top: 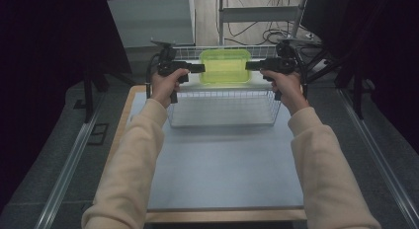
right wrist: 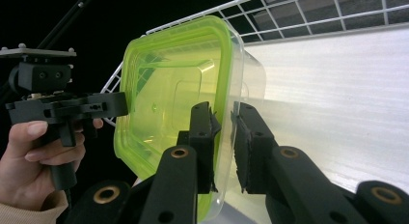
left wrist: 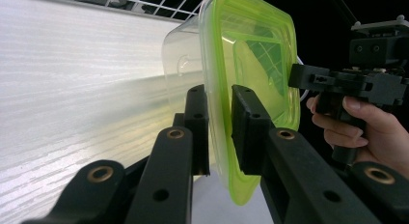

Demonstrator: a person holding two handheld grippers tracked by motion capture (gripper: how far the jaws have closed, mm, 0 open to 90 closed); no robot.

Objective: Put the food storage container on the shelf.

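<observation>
While fingers pinch container.

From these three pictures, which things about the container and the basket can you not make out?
- Container contents: in the high view and both gripper views, the green lid tints and glare blurs them.
- Right gripper grip: whether its jaws press the rim is unclear.
- Wire basket far wall: container covers it in the high view.
- Left gripper: jaws hide the lid edge.
</observation>
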